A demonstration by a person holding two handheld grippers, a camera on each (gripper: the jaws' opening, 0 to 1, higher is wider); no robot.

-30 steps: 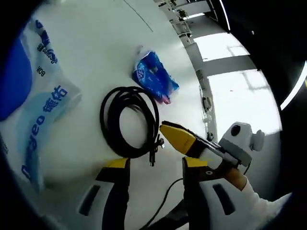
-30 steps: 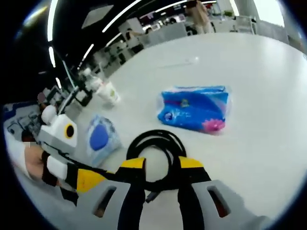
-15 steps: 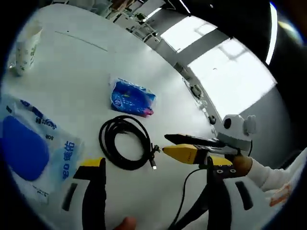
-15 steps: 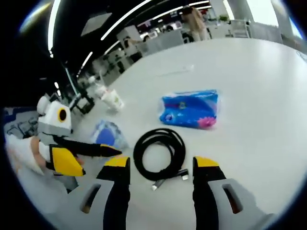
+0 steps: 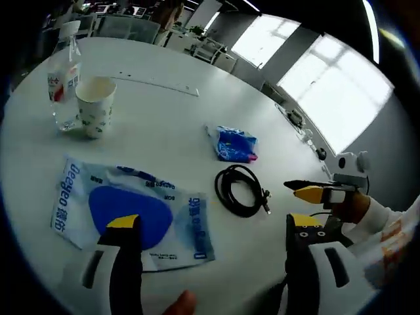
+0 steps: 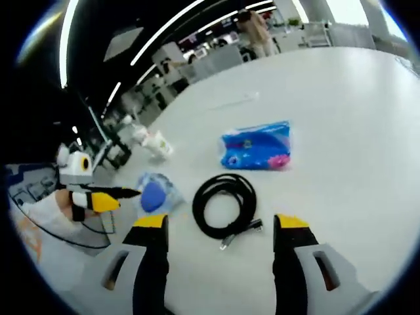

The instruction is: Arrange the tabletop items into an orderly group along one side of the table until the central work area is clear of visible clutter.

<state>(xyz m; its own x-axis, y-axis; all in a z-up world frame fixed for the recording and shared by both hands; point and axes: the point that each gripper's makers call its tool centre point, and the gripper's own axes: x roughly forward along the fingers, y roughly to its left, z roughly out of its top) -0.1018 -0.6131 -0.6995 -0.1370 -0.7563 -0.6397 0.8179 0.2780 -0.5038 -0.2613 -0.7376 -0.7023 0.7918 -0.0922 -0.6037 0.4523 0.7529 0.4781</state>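
On the white table (image 5: 164, 118), wipes pack (image 5: 131, 213) lettered "Deeyeo", coiled black cable (image 5: 241, 190)

cable (image 6: 226, 204) between pouch (image 6: 153, 192) (flat), packet (image 6: 256, 146)

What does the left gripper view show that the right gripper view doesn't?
Left gripper view: bright windows past the table, and the wet wipes pack's whole printed face. Right gripper view: a person standing beyond the table, and ceiling light strips. Both: the coiled black cable, the blue tissue packet, the paper cup and the white table.
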